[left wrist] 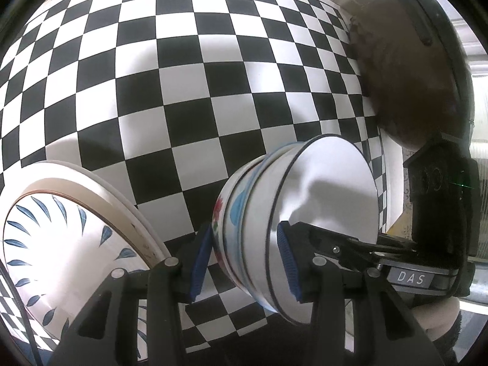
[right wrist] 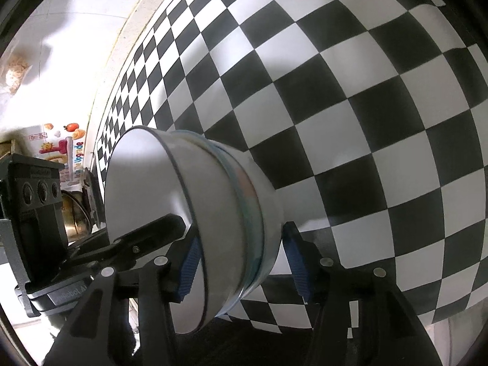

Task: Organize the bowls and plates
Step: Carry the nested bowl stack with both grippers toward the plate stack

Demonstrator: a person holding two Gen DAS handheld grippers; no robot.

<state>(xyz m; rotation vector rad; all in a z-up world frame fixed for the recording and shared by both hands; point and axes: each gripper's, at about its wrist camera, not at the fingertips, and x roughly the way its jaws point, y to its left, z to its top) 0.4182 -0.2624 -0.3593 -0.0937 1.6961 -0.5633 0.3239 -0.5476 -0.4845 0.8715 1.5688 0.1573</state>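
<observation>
**Both grippers at the stack of bowls**

You have a stack of nested white bowls in front of you on the black-and-white checkered cloth, and both tools are on it from opposite sides.

Your left gripper straddles the wall of the stack: one blue pad sits against the outside, by the flowered lowest bowl, and the other pad lies inside the top bowl against its white inner face. The jaws are narrowed onto that wall, gripping the stack.

Your right gripper straddles the opposite wall of the same bowls. Its left pad is inside the top bowl, and its right pad stands just off the outer wall with a sliver of gap showing. So the jaws are partly open around the rim rather than clamped.

In the left view, your right tool reaches into the top bowl from the right side. In the right view your left tool comes in from the left.

Just left of the bowls lies a stack of plates, the top one white with blue leaf marks, a tan rim showing beneath it. It stands apart from the bowls.
</observation>
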